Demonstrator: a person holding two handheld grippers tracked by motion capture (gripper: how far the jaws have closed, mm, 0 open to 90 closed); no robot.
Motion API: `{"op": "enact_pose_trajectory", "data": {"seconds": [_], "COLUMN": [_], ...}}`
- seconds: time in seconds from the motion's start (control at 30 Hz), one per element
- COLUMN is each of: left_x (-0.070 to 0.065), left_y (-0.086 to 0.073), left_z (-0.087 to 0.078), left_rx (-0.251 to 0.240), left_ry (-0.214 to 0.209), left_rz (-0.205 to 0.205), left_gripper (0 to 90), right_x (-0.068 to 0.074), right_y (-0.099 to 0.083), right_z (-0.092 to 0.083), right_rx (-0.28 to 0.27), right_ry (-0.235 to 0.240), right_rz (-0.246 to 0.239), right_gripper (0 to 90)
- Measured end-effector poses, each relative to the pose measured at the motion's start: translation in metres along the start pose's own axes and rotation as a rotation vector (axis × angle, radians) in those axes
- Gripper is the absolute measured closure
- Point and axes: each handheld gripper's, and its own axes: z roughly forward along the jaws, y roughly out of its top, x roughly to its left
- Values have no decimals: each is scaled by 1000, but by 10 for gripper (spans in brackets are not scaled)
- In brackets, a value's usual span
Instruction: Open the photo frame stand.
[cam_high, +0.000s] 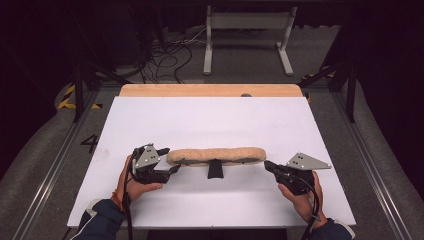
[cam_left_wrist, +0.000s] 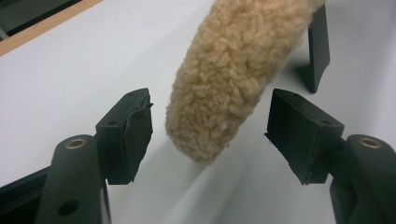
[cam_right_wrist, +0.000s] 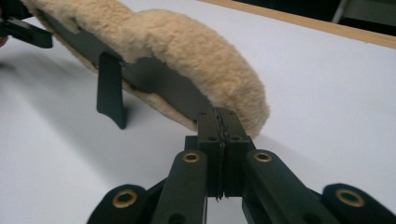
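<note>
**Fleece pad on black plate, held at one end**

Item: long tan fleece pad (cam_high: 216, 155) on a flat black plate (cam_right_wrist: 159, 86), with a short black stem (cam_high: 215, 169) under its middle. I logged it lying crosswise near the front of the white tabletop (cam_high: 210, 120), the stem's foot resting on the surface.

Right gripper (cam_right_wrist: 219, 123): I had its jaws pressed together on the plate's end, just under the fleece.

Left gripper (cam_left_wrist: 209, 130): jaws apart, one on each side of the pad's rounded other end, neither pad touching the fleece.

Surroundings: wooden strip (cam_high: 210, 90) along the tabletop's far edge; white frame (cam_high: 248, 35) and cables (cam_high: 167, 57) on the floor beyond.
</note>
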Motion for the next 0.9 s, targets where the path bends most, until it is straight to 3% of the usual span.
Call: {"op": "enact_pose_trajectory", "data": {"seconds": [0.2, 0.47, 0.9], "left_x": [1, 2, 2], "left_y": [0, 4, 5], "left_z": [0, 5, 5], "left_rx": [-11, -26, -28], "left_ry": [1, -30, -47], "left_rz": [-2, -2, 11], "left_gripper": [348, 356, 463], "right_x": [-5, -8, -8], "right_y": [0, -1, 1], "right_z": [1, 4, 8], "right_rx": [-1, 9, 6], "right_ry": [-18, -29, -29], "right_rz": [18, 27, 32], "right_gripper": [893, 878, 883]}}
